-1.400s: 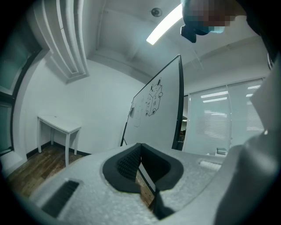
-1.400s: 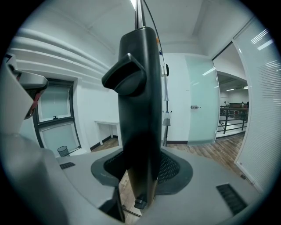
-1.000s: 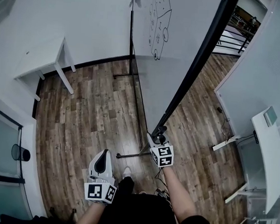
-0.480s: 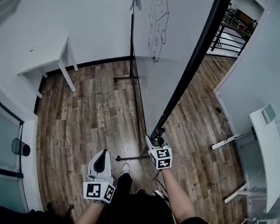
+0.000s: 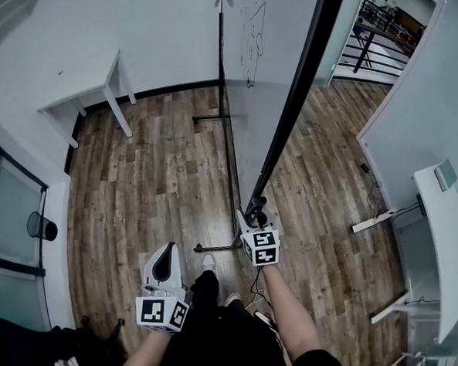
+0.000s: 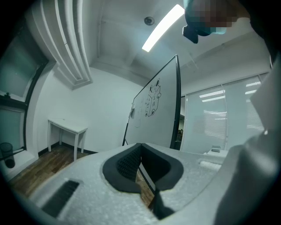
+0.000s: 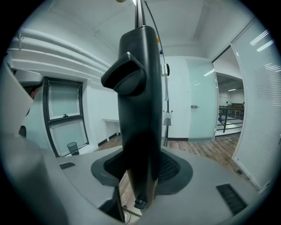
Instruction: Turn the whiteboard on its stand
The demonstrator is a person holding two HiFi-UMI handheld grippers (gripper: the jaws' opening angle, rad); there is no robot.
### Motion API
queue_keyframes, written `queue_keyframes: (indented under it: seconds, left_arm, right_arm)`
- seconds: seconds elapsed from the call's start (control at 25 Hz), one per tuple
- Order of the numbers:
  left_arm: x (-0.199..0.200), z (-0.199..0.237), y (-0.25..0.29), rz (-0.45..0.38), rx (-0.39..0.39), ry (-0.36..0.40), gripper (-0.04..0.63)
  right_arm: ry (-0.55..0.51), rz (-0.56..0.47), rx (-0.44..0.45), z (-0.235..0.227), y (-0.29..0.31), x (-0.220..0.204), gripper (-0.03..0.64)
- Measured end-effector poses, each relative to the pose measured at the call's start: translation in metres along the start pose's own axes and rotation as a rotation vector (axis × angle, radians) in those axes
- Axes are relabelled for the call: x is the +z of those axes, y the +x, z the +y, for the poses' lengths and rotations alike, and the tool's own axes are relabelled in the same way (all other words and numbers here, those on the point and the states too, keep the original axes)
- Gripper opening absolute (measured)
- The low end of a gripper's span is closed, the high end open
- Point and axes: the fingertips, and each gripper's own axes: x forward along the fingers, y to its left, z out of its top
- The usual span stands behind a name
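The whiteboard (image 5: pixel 245 102) stands nearly edge-on in the head view, with black drawings on its white face and a black frame (image 5: pixel 297 82) running down to my right gripper (image 5: pixel 255 217). That gripper is shut on the frame's lower end (image 7: pixel 140 101), and the dark bar fills the space between its pads (image 7: pixel 173 169). My left gripper (image 5: pixel 165 253) hangs low at the left, away from the board, shut with nothing in it. In the left gripper view the whiteboard (image 6: pixel 153 110) stands ahead, beyond the meeting pads (image 6: pixel 127 165).
The stand's floor bar (image 5: pixel 219 247) lies just ahead of the person's feet. A white table (image 5: pixel 84 84) stands at the left wall, a dark bin (image 5: pixel 41 225) by the window, a white desk (image 5: pixel 443 230) at the right. A railing (image 5: pixel 381 29) is beyond the board.
The whiteboard has swung round, so its black edge stands more upright and less of its face shows. My right gripper has gone with it, still clamped. The left gripper has stayed put.
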Motion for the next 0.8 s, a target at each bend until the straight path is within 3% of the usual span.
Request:
queue_keyframes:
  seconds: [0.2,0.8]
  left_arm:
    - [0.003,0.0,-0.011,0.013,-0.009,0.001,0.017]
    - [0.009,0.013,-0.006,0.035,-0.137,-0.02,0.017]
  right_arm:
    - [0.006,0.022,-0.002,0.005,-0.004,-0.003,0.172]
    - [0.02,0.018,-0.043,0.021,-0.03,-0.014,0.173]
